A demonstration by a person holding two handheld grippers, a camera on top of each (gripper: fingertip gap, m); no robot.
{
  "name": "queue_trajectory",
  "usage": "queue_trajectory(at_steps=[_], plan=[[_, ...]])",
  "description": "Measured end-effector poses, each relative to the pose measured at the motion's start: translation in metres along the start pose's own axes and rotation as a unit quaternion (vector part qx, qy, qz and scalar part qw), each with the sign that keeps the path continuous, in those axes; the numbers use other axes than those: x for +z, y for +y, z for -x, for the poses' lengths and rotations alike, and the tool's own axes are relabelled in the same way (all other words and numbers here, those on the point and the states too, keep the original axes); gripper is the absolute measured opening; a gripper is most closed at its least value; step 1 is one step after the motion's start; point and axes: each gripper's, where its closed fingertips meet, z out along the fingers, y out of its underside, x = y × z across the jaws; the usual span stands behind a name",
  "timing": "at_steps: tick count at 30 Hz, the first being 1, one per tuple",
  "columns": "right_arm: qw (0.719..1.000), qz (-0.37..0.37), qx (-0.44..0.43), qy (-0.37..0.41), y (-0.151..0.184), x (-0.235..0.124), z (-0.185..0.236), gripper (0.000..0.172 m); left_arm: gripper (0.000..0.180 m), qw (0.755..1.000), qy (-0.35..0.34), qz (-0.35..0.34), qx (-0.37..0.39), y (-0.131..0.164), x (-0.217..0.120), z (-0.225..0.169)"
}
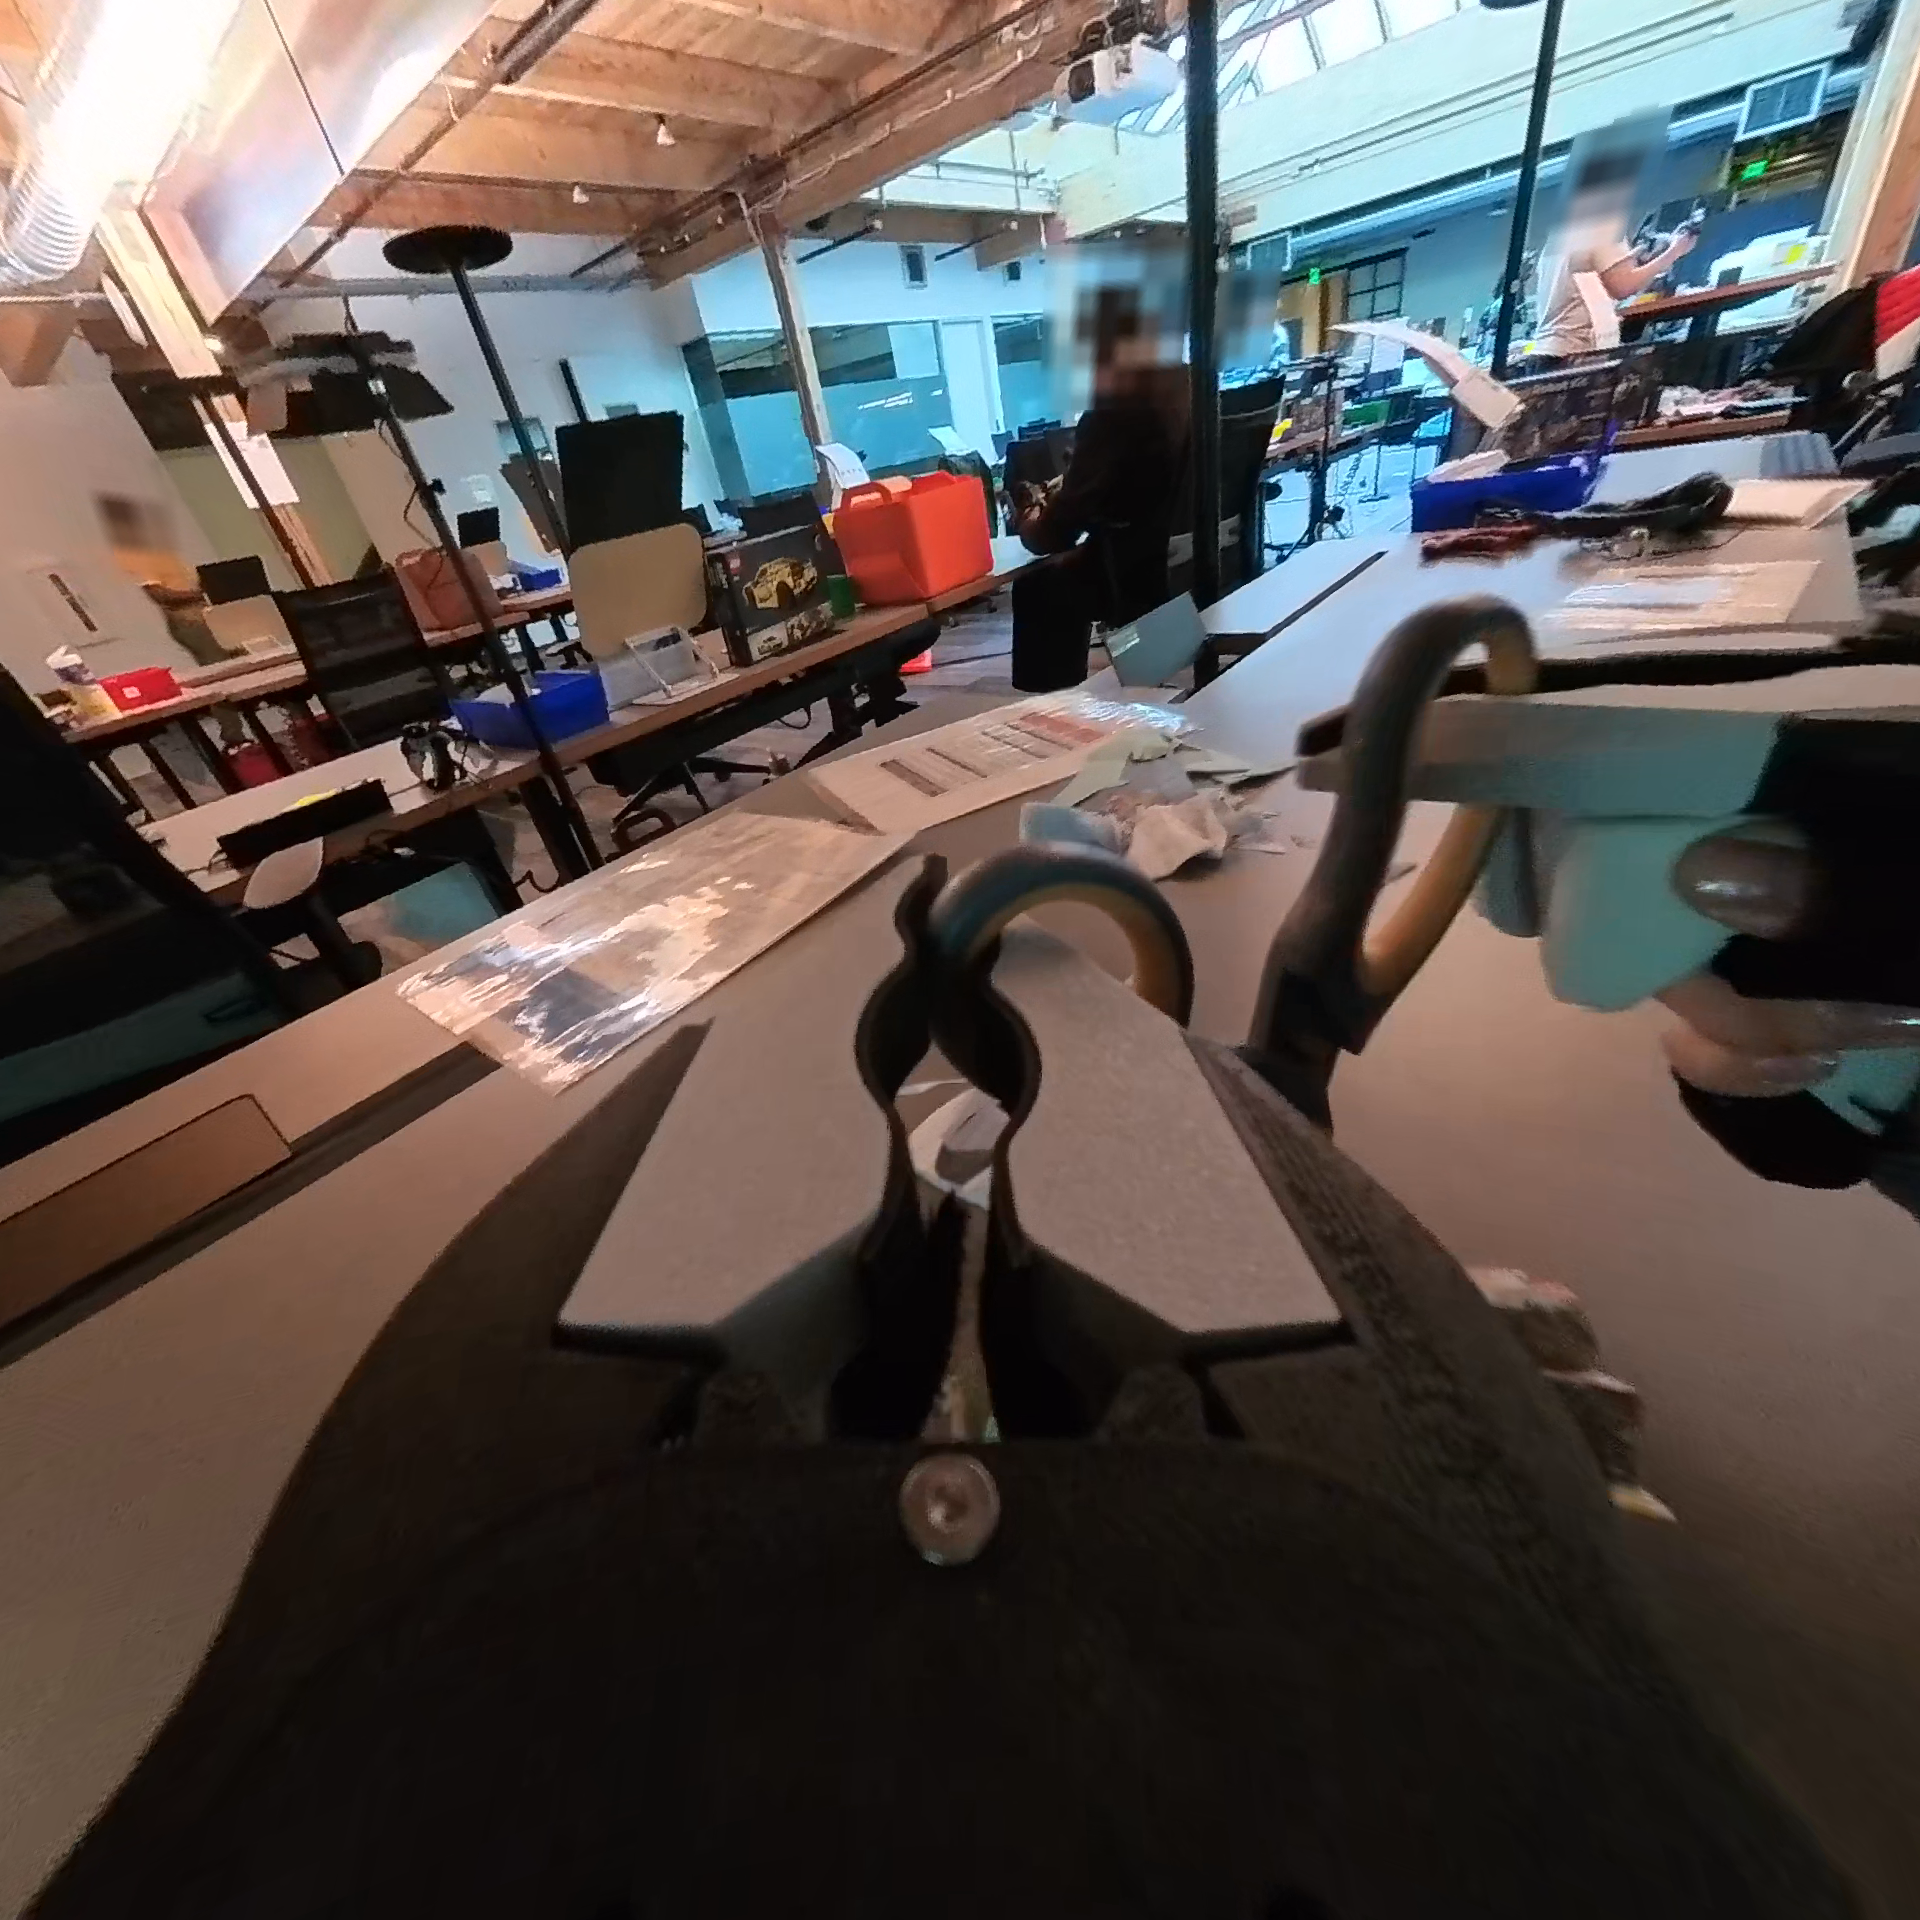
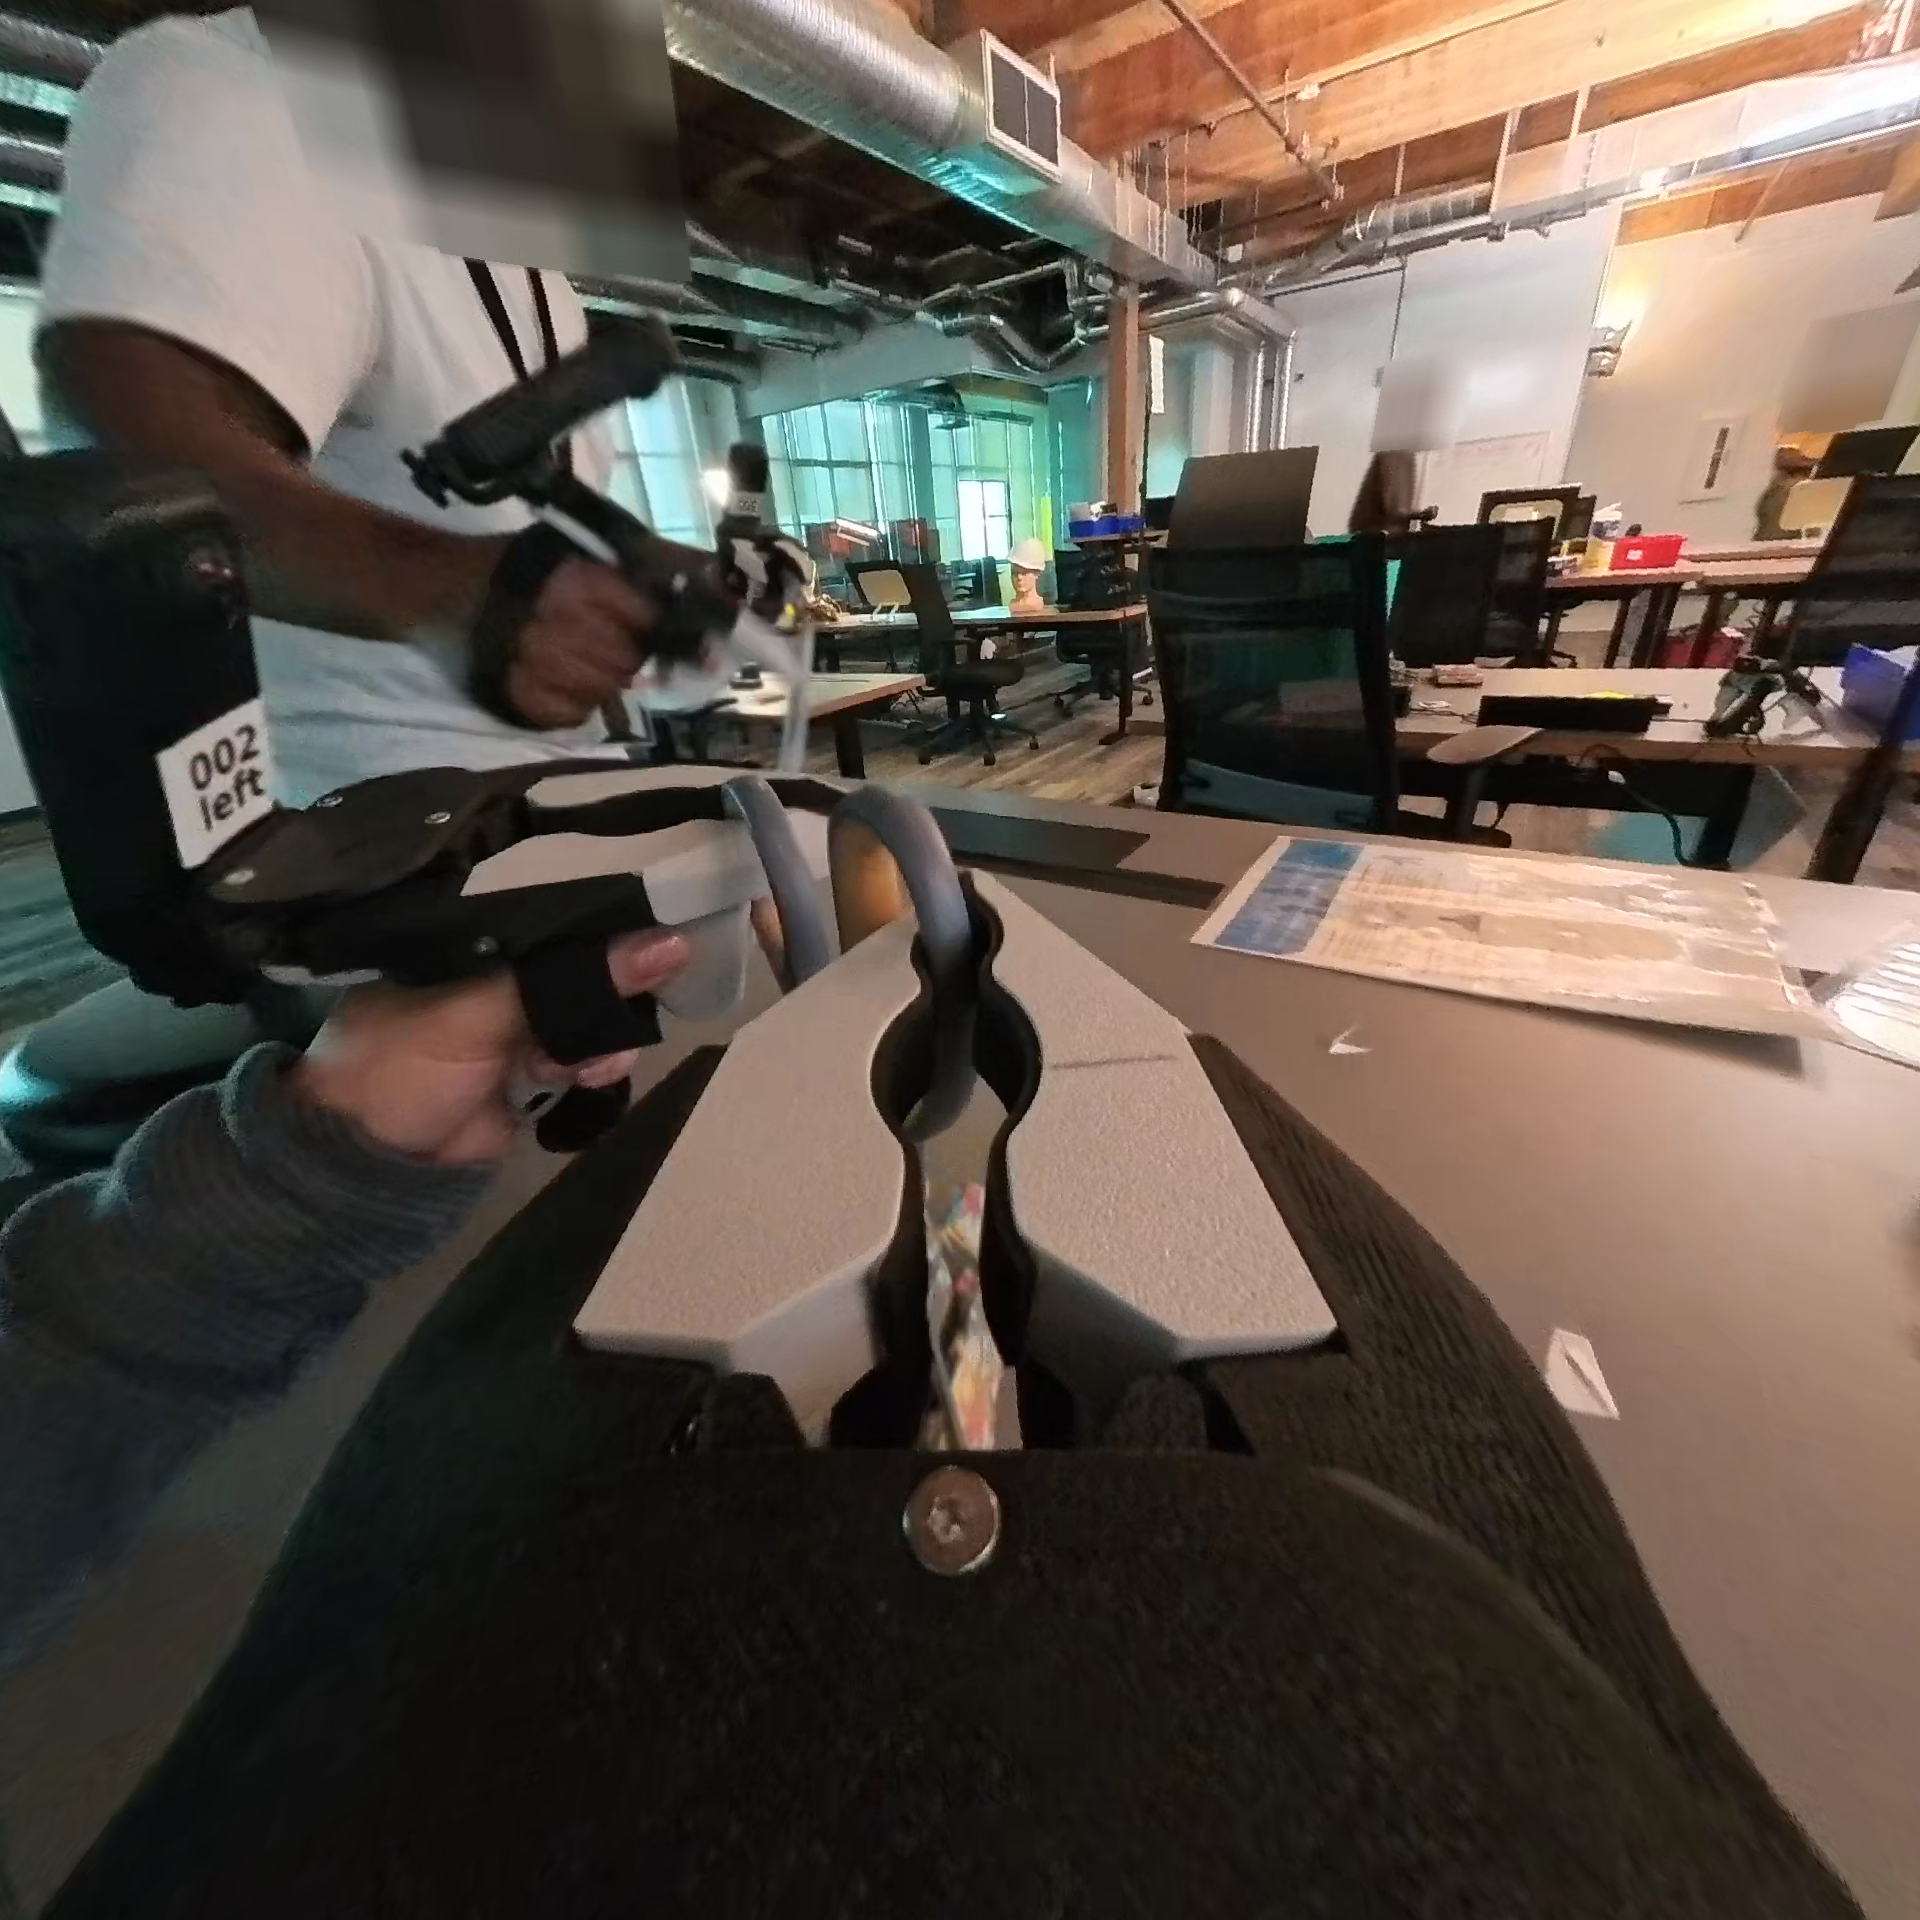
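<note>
A pair of scissors with grey-blue handle loops lined in yellow is held over the grey table [image 1: 1558, 1195]. My left gripper [image 1: 940, 935] is shut on one loop [image 1: 1070, 883], which arches right from its fingertips. My right gripper [image 1: 1320, 748] comes in from the right, shut on the other loop [image 1: 1371, 790]. In the right wrist view my right gripper [image 2: 961, 935] pinches its loop [image 2: 904, 842], and the left gripper [image 2: 727, 831] grips the neighbouring loop [image 2: 774, 862] from the left. The blades are hidden below the grippers. A colourful scrap [image 2: 966, 1299] shows in the gap behind the right fingers.
Laminated sheets [image 1: 665, 935] [image 2: 1507, 925] lie on the table, with a heap of paper scraps [image 1: 1143, 821] beyond them. Another person with hand-held grippers [image 2: 582, 582] stands at the left. Desks, chairs [image 2: 1278, 675], blue bins [image 1: 530, 707] and a red box [image 1: 914, 540] fill the room behind.
</note>
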Motion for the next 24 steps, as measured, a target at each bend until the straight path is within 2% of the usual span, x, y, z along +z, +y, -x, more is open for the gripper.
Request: queue_trajectory(at_steps=[7, 24], plan=[[1.0, -0.028, -0.001, -0.001, -0.018, 0.003, 0.004, 0.0, 0.0, 0.999, 0.011, -0.035, -0.021, -0.019, -0.008, -0.012], [0.998, -0.053, 0.018, 0.003, -0.013, 0.015, 0.01, 0.0, 0.0, 0.999, -0.005, -0.044, -0.015, -0.025, -0.005, -0.024]])
